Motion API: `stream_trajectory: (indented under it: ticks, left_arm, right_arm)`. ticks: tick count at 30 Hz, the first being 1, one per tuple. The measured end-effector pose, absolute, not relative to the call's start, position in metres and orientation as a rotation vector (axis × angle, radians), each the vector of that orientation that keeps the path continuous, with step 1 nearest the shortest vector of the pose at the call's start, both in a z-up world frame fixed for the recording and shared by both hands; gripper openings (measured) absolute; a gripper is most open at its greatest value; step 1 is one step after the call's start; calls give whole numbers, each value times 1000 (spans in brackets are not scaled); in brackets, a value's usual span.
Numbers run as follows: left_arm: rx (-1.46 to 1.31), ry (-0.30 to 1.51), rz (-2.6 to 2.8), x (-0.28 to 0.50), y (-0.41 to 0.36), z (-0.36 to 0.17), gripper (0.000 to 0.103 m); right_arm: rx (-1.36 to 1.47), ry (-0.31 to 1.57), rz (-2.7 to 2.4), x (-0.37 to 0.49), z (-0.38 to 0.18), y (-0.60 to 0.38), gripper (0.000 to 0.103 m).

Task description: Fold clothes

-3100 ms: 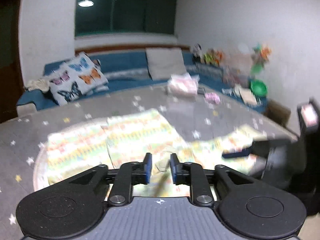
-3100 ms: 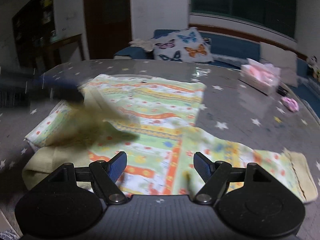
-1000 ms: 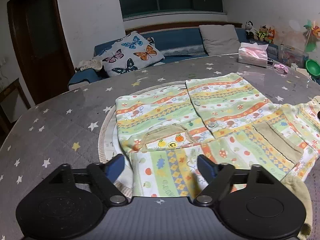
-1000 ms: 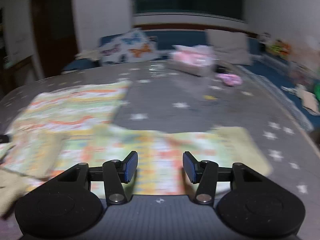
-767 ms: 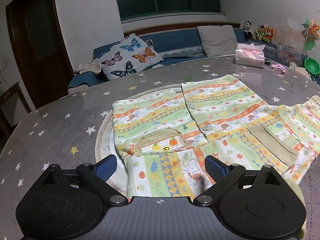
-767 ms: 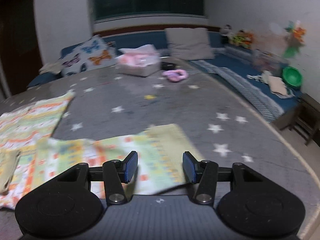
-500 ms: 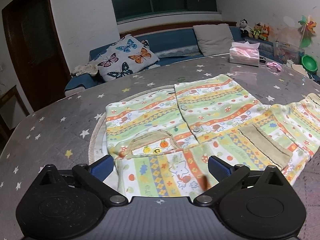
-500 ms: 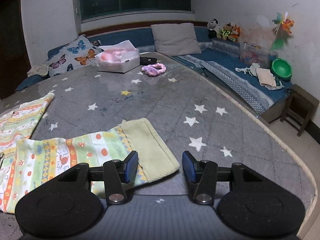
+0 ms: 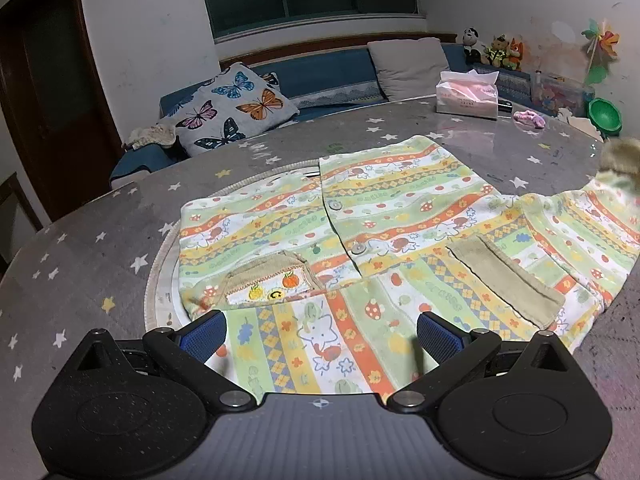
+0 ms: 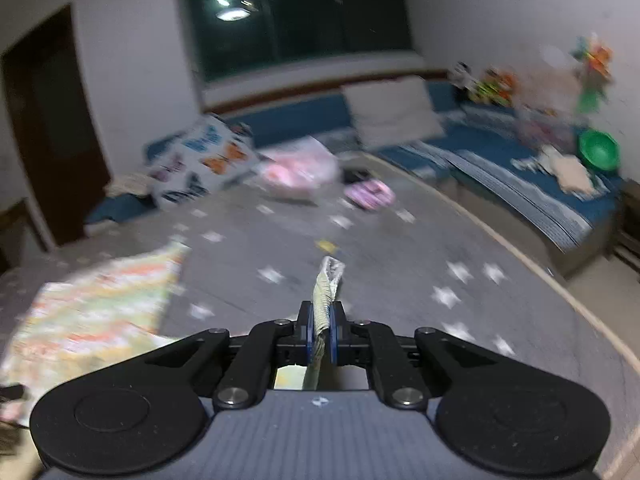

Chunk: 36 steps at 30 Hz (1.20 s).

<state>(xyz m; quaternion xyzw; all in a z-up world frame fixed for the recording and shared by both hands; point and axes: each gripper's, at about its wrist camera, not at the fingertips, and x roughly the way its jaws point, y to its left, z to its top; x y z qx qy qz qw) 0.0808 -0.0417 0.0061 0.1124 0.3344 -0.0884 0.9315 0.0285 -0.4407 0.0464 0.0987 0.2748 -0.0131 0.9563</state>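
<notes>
A striped child's cardigan (image 9: 400,216) in green, orange and yellow lies flat on the grey star-patterned table (image 9: 100,248). One sleeve (image 9: 320,356) is folded across its hem, just in front of my left gripper (image 9: 320,330), which stands wide open over it and touches nothing. The other sleeve rises at the far right, its beige cuff (image 9: 618,156) blurred in the air. In the right wrist view my right gripper (image 10: 320,332) is closing, and its pads pinch that cuff (image 10: 329,280), which stands upright between them. The cardigan's body (image 10: 100,304) lies to the left.
A pink tissue box (image 9: 466,96) and a small pink thing (image 9: 530,118) sit at the table's far side. Behind are a blue sofa (image 9: 328,68) with a butterfly cushion (image 9: 232,108) and a green bowl (image 9: 604,116). The table's rim (image 10: 560,292) curves at the right.
My right gripper has shut on the sleeve cuff that lay flat before it and lifted it off the table. The left gripper's jaws have spread wider over the folded sleeve.
</notes>
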Motion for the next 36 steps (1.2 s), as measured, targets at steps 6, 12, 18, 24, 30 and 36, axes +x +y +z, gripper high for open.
stream_trajectory:
  ticks: [6, 12, 18, 24, 30, 36]
  left_arm:
    - [196, 664, -169, 74, -25, 10, 103]
    - [157, 632, -150, 64, -2, 15, 103]
    - [112, 618, -115, 53, 24, 17, 103]
    - [86, 617, -72, 49, 45, 17, 103]
    - [80, 615, -50, 50, 53, 19, 103]
    - [88, 613, -82, 54, 40, 20, 103]
  right_arm:
    - [163, 476, 153, 29, 99, -384, 7]
    - [87, 457, 350, 40, 125, -303, 7]
    - [15, 480, 518, 51, 123, -222, 7]
    - [-28, 564, 625, 56, 98, -164, 9]
    - [-57, 619, 630, 49, 83, -165, 21]
    - [-100, 697, 539, 46, 62, -210, 22]
